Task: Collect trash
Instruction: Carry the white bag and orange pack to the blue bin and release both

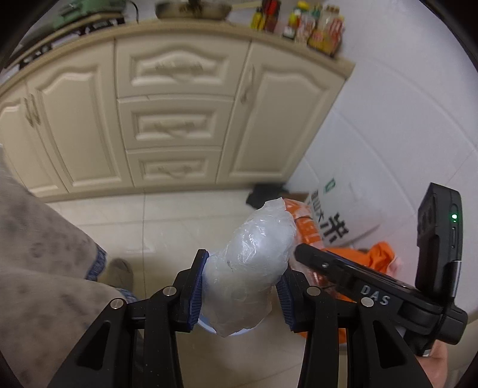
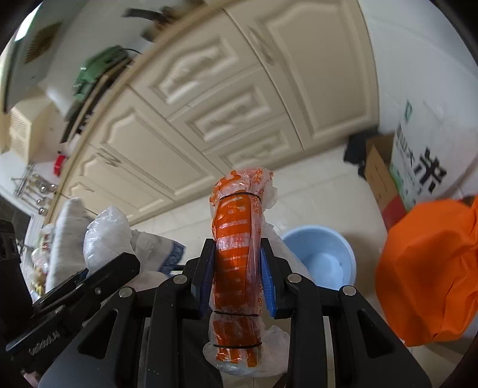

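Note:
My left gripper (image 1: pixel 239 286) is shut on a crumpled clear plastic bag (image 1: pixel 254 256), held above the tiled floor. The bag also shows at the left of the right wrist view (image 2: pixel 104 235). My right gripper (image 2: pixel 237 277) is shut on an orange plastic roll (image 2: pixel 237 253) wrapped in clear film and bound with black bands. The roll shows partly behind the bag in the left wrist view (image 1: pixel 307 226). A light blue bin (image 2: pixel 322 253) stands on the floor just right of and below the right gripper. The two grippers are close side by side.
Cream kitchen cabinets (image 1: pixel 179 119) stand ahead, with bottles (image 1: pixel 313 27) on the counter. A white rice sack (image 2: pixel 424 155) and a cardboard box (image 2: pixel 379 176) stand at the right wall. An orange bag (image 2: pixel 430 268) lies right. My trouser leg (image 1: pixel 38 256) is left.

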Demonstrator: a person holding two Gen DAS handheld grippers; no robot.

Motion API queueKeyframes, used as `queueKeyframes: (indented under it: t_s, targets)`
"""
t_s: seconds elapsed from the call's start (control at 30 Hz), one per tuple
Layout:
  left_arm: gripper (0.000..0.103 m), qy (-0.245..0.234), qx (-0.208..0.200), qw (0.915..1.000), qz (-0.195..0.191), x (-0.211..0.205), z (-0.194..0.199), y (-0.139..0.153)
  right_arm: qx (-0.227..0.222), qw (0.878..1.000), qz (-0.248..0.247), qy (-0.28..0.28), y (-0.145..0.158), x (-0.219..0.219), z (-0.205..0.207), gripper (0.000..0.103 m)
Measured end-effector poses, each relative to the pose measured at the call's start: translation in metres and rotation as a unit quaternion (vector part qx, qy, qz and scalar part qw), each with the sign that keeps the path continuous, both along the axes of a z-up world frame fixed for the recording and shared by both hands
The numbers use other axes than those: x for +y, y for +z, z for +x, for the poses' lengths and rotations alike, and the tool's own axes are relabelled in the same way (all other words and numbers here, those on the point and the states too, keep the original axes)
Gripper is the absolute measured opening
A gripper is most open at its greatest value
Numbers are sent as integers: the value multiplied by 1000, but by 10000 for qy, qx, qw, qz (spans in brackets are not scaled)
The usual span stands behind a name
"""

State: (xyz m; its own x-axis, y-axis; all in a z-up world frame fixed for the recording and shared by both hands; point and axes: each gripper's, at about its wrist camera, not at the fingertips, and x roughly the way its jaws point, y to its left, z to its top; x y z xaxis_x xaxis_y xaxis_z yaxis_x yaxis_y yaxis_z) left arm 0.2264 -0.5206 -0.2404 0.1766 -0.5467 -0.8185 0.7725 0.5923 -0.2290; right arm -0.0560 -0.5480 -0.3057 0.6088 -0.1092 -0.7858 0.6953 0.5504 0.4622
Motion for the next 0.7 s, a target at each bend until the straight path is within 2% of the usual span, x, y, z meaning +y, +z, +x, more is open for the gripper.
queueKeyframes:
  t_s: [0.13,0.17,0.2,0.27,0.3,0.37,0.4,0.47,0.53,0.7]
  targets:
    - [44,-166,207,9988,409,-41,21,-34,358,9988,333,-93,-37,-20,2,32]
    - [53,-162,182,9986,476,-47,22,-38,401,9984,369,-134,-42,-23,1,33]
    - [69,-136,140,9981,579,-52,26,-42,411,9980,433,-187,-48,-26,-1,36]
    - [85,-122,67,9976,675,-60,31,-47,420,9976,488,-270,-53,-29,-5,50]
    - [88,-77,-4,9974,713,-65,32,-49,420,9975,469,-332,-53,-30,-8,60]
    - [94,-12,-126,9967,802,-68,37,-50,408,9975,434,-386,-51,-31,-11,65]
    - [96,22,-178,9965,816,-68,37,-48,395,9975,424,-413,-49,-31,-13,67]
    - [96,83,-247,9965,799,-68,35,-48,350,9975,381,-490,-43,-30,-17,79]
    - [96,172,-325,9964,758,-68,38,-43,281,9975,298,-575,-33,-27,-21,103]
    - [99,336,-620,9964,474,-41,20,-8,272,9976,85,-625,-9,-12,-22,103]
